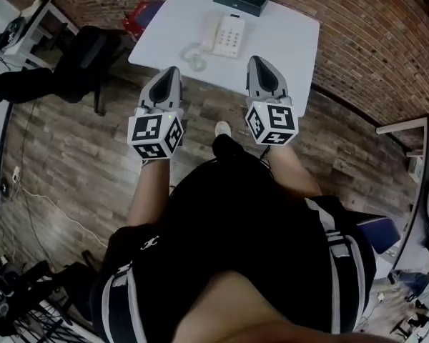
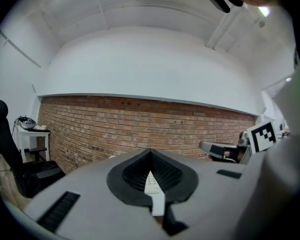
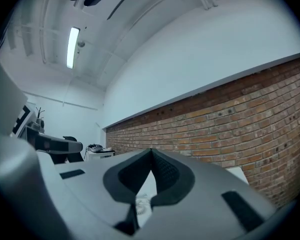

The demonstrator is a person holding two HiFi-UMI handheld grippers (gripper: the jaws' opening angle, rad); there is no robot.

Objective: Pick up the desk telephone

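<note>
White desk telephone (image 1: 229,36) rests untouched on the pale table (image 1: 293,41).

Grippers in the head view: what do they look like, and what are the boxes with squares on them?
The left gripper and right gripper are grey, pointed shells with black ribbed insides. Each carries a cube of black-and-white square markers. The person wears black clothes with pale stripes.

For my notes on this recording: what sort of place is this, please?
Probably an office or a lab workroom: a white table bears a desk telephone, a black office chair stands nearby, and a brick wall runs behind.
</note>
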